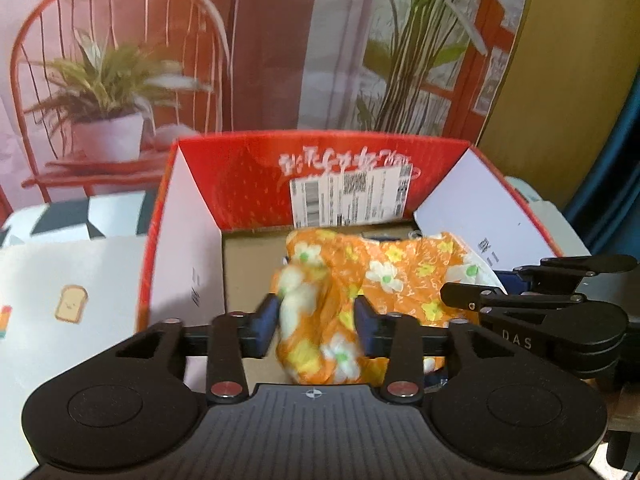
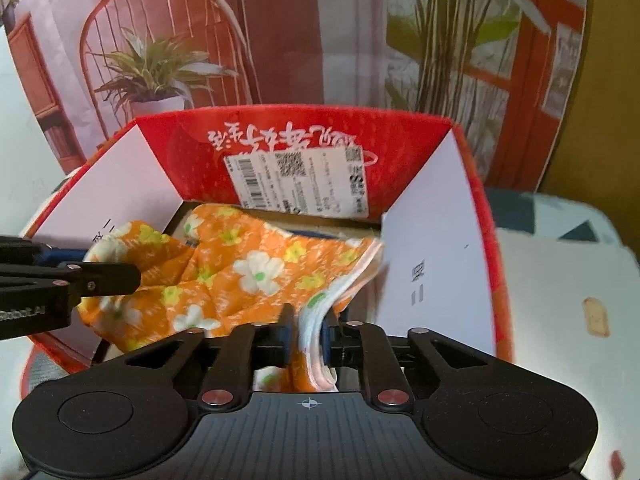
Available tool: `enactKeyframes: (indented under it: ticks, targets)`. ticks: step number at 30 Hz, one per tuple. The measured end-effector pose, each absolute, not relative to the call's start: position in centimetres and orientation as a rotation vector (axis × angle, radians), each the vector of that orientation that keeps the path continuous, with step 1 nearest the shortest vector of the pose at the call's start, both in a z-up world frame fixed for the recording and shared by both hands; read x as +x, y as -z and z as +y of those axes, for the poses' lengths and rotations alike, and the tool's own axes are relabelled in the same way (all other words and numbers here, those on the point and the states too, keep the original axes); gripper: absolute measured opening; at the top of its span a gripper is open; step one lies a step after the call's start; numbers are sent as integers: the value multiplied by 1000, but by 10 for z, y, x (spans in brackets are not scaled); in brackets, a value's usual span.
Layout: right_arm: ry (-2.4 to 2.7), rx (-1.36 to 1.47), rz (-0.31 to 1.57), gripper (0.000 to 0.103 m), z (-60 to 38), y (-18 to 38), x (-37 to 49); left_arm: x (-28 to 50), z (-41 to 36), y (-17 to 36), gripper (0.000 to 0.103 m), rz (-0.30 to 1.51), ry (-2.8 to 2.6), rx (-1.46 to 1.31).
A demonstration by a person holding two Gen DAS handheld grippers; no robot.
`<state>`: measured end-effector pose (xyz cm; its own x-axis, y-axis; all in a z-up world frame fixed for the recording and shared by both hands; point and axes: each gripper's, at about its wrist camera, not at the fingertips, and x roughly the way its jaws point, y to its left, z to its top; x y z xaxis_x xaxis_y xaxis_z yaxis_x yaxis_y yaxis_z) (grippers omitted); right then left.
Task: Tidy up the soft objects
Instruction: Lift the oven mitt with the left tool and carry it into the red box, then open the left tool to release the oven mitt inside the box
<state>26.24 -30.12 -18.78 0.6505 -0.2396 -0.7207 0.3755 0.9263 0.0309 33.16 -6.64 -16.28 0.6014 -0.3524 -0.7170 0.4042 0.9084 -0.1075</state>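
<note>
The left tongs (image 1: 316,322) stand apart around a bunched end of the orange floral cloth (image 1: 384,276), pads not pressing. The cloth lies inside the red box (image 2: 476,208), long axis left to right. The right tongs (image 2: 307,334) sit narrowly apart around its white-edged right end.

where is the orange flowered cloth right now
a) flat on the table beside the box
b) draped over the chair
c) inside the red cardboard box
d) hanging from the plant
c: the orange flowered cloth lies crumpled within the white inner flaps of the red cardboard box, with both grippers reaching in at it.
</note>
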Motion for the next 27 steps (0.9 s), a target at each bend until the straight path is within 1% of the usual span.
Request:
enactKeyframes:
  ticks: [1,2,3,4,5,6,7,9,10,11,12,15,22,27]
  targets:
    - [352,160,776,23,-299,184,261,329,-65,159,52,799,440,73]
    - [350,142,763,28,-296,181,259,326,-65,155,54,787,442,76]
    - [346,132,748,38,-294,177,257,323,-64,151,59,774,443,79]
    - [344,125,732,45,-292,174,255,320,-63,147,66,760,440,83]
    - [342,113,712,56,-290,170,253,316,-62,143,71,745,433,89]
    - [336,99,692,61,-287,166,250,313,-61,139,83,734,427,94]
    - [328,81,676,67,-284,162,247,309,-60,135,92,718,420,100]
    - [322,56,660,79,-278,155,242,300,-57,128,96,686,405,115]
    - [320,52,654,83,-276,153,240,296,-55,124,96,674,400,122]
    - [317,52,647,90,-274,150,237,292,-53,121,97,666,398,125]
    - [314,54,639,95,-272,148,234,289,-51,118,97,670,396,131]
    - [311,65,616,102,-266,142,225,276,-44,109,99,640,379,128]
    - [314,95,537,102,-255,133,194,243,-28,97,99,593,352,117]
    - [318,108,482,103,-245,132,168,214,-17,100,99,578,338,100]
